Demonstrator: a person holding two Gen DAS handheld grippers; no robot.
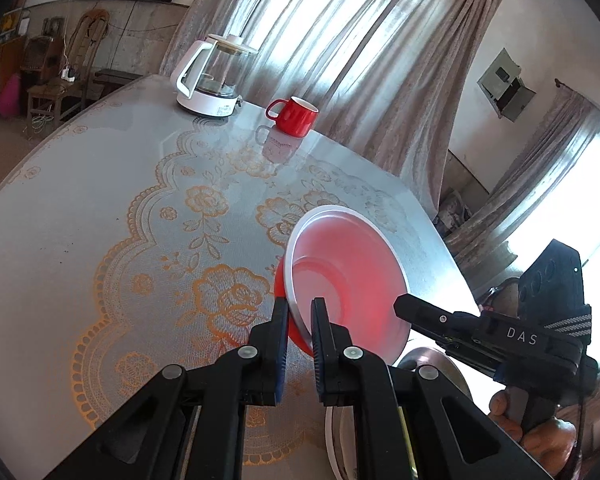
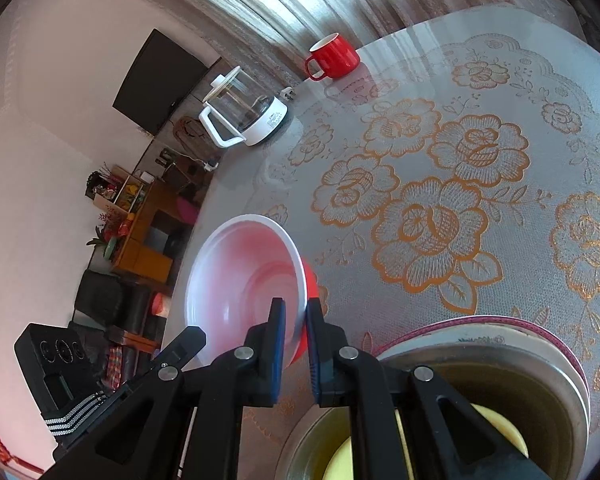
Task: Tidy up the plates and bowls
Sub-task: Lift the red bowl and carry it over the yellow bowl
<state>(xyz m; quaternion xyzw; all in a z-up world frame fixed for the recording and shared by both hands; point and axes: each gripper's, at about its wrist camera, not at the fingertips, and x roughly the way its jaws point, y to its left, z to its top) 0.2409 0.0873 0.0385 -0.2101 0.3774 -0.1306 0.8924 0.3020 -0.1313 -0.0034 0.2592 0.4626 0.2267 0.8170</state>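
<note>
A red bowl (image 1: 348, 272) with a pale inside and white rim hangs tilted above the table, held from two sides. My left gripper (image 1: 300, 312) is shut on its near rim, one finger inside and one outside. My right gripper (image 1: 404, 306) comes in from the right to the opposite rim. In the right wrist view the same bowl (image 2: 244, 276) is pinched at its rim by my right gripper (image 2: 296, 312), and the left gripper (image 2: 192, 336) meets it from the lower left. Below lies a metal bowl (image 2: 500, 364) on pink-rimmed plates (image 2: 520, 326), with something yellow (image 2: 496, 420) inside.
The table (image 1: 80, 220) has a glossy cover with orange lace roses. A glass kettle (image 1: 212, 76) on a white base and a red mug (image 1: 294, 116) stand at its far edge. Curtains hang behind. A hand (image 1: 540, 432) holds the right gripper's handle.
</note>
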